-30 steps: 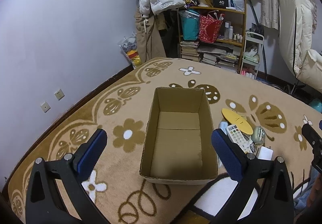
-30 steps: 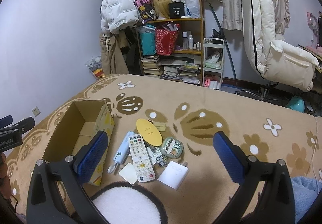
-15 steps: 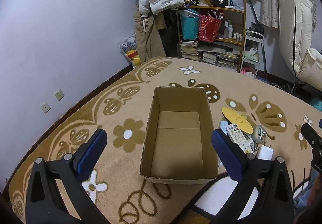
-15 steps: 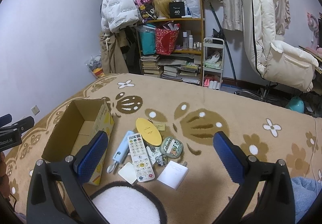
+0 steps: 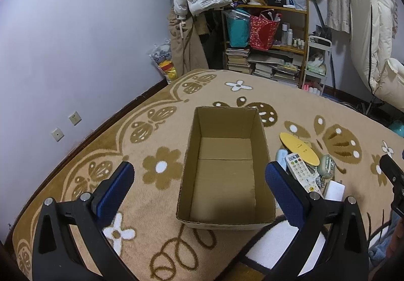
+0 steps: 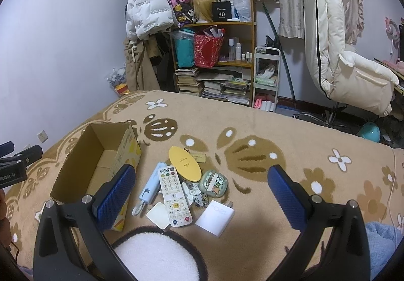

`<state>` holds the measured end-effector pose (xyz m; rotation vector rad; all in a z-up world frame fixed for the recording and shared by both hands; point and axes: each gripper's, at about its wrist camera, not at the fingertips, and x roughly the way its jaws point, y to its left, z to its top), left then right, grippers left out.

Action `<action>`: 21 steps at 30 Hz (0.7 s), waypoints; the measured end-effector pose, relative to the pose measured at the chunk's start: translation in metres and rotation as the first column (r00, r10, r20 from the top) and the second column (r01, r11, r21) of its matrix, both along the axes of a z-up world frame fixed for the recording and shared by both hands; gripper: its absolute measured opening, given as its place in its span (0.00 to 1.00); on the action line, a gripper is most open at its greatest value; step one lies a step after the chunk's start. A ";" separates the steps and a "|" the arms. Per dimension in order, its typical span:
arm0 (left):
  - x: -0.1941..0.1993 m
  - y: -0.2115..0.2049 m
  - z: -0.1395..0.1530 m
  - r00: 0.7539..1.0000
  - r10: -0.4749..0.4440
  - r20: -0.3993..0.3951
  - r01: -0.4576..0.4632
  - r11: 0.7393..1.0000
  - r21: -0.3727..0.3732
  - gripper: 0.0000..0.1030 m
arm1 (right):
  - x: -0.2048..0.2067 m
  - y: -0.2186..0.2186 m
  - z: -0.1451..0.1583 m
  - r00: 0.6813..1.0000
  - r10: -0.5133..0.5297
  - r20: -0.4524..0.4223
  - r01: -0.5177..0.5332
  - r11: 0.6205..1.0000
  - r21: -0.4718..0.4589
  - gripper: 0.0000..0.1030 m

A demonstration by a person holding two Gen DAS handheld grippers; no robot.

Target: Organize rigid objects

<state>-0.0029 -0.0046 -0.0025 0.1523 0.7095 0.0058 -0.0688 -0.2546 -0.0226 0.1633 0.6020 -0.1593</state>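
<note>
An open, empty cardboard box (image 5: 224,167) sits on the patterned carpet; it also shows in the right wrist view (image 6: 101,157). To its right lies a pile of small objects: a white remote (image 6: 174,195), a yellow oval case (image 6: 184,163), a light blue device (image 6: 150,186), a green round case (image 6: 213,184), a white charger (image 6: 214,214) and a small white square box (image 6: 157,215). The remote (image 5: 301,173) and yellow case (image 5: 299,148) show in the left wrist view too. My left gripper (image 5: 199,185) is open above the box's near end. My right gripper (image 6: 202,189) is open above the pile.
A wooden shelf (image 6: 214,59) with books, bags and bottles stands at the back wall beside hanging coats (image 6: 146,11). A cream recliner chair (image 6: 348,59) is at the back right. A white round carpet patch (image 6: 156,255) lies close under the right gripper.
</note>
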 end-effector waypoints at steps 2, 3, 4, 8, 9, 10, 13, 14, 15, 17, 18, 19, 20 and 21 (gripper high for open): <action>0.003 0.000 0.000 1.000 0.003 -0.006 -0.003 1.000 -0.008 1.00 | 0.000 0.000 0.000 1.000 0.001 -0.001 -0.001 1.000 0.002 1.00; 0.004 0.000 0.000 1.000 0.002 -0.011 -0.002 1.000 -0.011 1.00 | 0.000 0.000 -0.001 1.000 0.002 0.000 -0.002 1.000 0.002 1.00; 0.006 0.000 0.001 1.000 0.000 -0.016 0.000 1.000 -0.012 1.00 | -0.001 0.000 -0.001 1.000 0.002 -0.004 -0.002 1.000 0.003 1.00; 0.012 -0.003 0.006 1.000 -0.006 -0.004 0.006 1.000 0.002 0.99 | -0.004 0.001 -0.005 1.000 0.004 -0.019 -0.005 1.000 -0.028 1.00; 0.013 -0.005 0.008 1.000 -0.013 0.003 0.013 1.000 0.004 0.99 | -0.002 0.002 -0.007 1.000 0.009 -0.025 -0.010 0.999 -0.037 1.00; 0.015 -0.007 0.010 1.000 -0.017 0.008 0.017 1.000 0.014 1.00 | 0.002 0.004 -0.007 0.999 0.013 -0.032 -0.014 0.999 -0.044 1.00; 0.022 -0.011 0.012 1.000 -0.022 0.012 0.021 0.999 0.036 1.00 | 0.014 0.004 -0.005 0.999 0.024 -0.046 -0.026 0.999 -0.044 1.00; 0.024 -0.011 0.012 1.000 -0.021 0.010 0.021 0.999 0.036 1.00 | 0.017 0.003 -0.005 0.998 0.025 -0.051 -0.027 0.999 -0.039 1.00; 0.028 -0.011 0.011 1.000 -0.018 0.009 0.018 0.999 0.033 1.00 | 0.020 0.002 -0.005 0.998 0.024 -0.055 -0.026 0.999 -0.035 1.00; 0.033 -0.011 0.010 1.000 -0.011 0.004 0.011 1.000 0.026 1.00 | 0.025 -0.001 -0.008 0.998 0.014 -0.064 -0.016 0.999 -0.032 1.00; 0.037 -0.010 0.008 1.000 -0.005 -0.004 0.006 1.000 0.019 1.00 | 0.026 -0.003 -0.010 0.998 0.012 -0.069 -0.015 0.999 -0.032 1.00; 0.041 -0.008 0.007 1.000 -0.002 -0.012 0.002 1.000 0.014 1.00 | 0.031 -0.001 -0.011 0.997 0.014 -0.077 -0.016 0.999 -0.033 1.00; 0.045 -0.006 0.005 1.000 0.006 -0.022 -0.005 1.000 0.009 0.99 | 0.035 -0.002 -0.013 0.996 0.017 -0.087 -0.020 0.999 -0.030 1.00; 0.049 -0.004 0.003 0.999 0.014 -0.032 -0.014 1.000 0.005 0.99 | 0.040 -0.002 -0.014 0.995 0.020 -0.096 -0.022 0.999 -0.027 1.00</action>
